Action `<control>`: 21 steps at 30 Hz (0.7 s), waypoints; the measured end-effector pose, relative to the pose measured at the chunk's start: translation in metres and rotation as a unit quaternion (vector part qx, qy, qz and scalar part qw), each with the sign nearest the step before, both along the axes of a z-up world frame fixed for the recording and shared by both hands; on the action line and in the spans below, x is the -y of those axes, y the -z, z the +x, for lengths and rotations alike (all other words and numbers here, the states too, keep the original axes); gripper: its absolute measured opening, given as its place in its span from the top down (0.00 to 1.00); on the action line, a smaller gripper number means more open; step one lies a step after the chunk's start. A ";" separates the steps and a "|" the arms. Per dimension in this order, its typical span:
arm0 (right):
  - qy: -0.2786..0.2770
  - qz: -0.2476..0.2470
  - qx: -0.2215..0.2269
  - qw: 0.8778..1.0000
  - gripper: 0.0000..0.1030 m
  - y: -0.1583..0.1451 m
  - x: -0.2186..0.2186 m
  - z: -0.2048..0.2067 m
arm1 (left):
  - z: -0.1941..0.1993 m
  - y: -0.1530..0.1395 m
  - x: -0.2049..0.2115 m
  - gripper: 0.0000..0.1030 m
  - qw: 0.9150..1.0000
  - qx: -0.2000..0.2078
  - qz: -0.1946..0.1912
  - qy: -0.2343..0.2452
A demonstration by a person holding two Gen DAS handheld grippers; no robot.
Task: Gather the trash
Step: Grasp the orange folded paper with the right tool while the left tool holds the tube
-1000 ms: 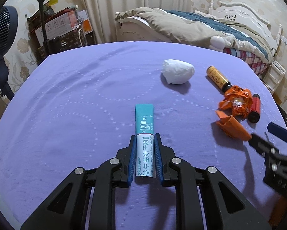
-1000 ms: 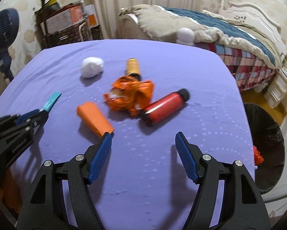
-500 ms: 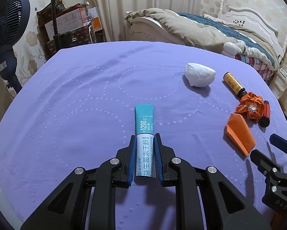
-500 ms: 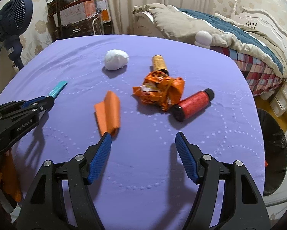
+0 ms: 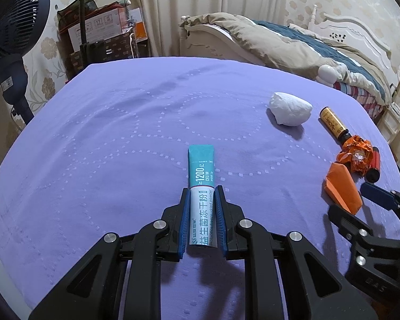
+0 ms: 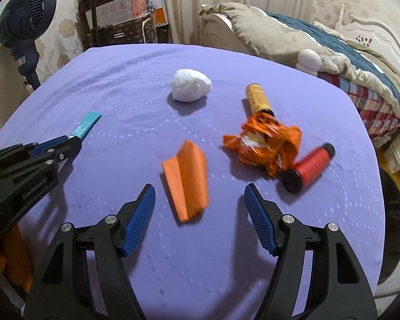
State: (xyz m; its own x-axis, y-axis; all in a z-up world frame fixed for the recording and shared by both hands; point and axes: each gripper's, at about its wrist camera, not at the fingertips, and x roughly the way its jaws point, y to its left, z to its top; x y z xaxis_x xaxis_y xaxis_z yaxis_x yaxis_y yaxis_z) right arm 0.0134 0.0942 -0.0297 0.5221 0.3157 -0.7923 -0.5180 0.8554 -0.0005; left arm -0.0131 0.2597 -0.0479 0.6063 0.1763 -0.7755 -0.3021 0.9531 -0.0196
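Observation:
My left gripper [image 5: 202, 194] is shut on a teal and white sachet [image 5: 201, 184] and holds it over the purple table [image 5: 119, 133]. The same sachet [image 6: 86, 125] sticks out of the left gripper at the left of the right wrist view. My right gripper [image 6: 200, 194] stands open, with the near end of a folded orange paper [image 6: 187, 184] lying between its fingertips, untouched. Beyond it lie a crumpled orange wrapper [image 6: 264, 146], a red bottle [image 6: 309, 172], a yellow bottle [image 6: 258, 98] and a white paper ball [image 6: 190, 85].
A black trash bin [image 6: 392, 229] stands beside the table's right edge. A bed [image 5: 293, 45] lies behind the table, a fan [image 5: 10, 32] at the left and boxes [image 5: 103, 34] at the back.
Both grippers have shifted sideways across the table. The orange paper now lies between the right gripper's fingertips instead of by its left finger. The left grip on the sachet is unchanged.

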 end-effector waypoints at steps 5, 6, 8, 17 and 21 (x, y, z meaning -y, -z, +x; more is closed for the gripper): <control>-0.008 -0.006 0.002 1.000 0.53 0.001 -0.012 0.004 | -0.001 0.000 -0.001 0.81 1.000 0.001 -0.001 0.000; -0.011 -0.006 0.002 1.000 0.59 0.001 -0.012 0.003 | -0.001 0.000 -0.001 0.81 1.000 0.001 -0.001 0.000; -0.013 -0.006 0.005 1.000 0.66 0.000 -0.012 0.000 | -0.001 0.000 0.000 0.81 1.000 0.001 -0.001 0.000; -0.003 0.008 -0.003 1.000 0.72 -0.002 0.005 -0.011 | -0.003 -0.001 0.002 0.81 1.000 0.002 -0.004 0.002; 0.007 0.016 0.000 1.000 0.72 -0.004 0.018 -0.015 | -0.007 -0.002 0.004 0.81 1.000 0.004 -0.011 0.004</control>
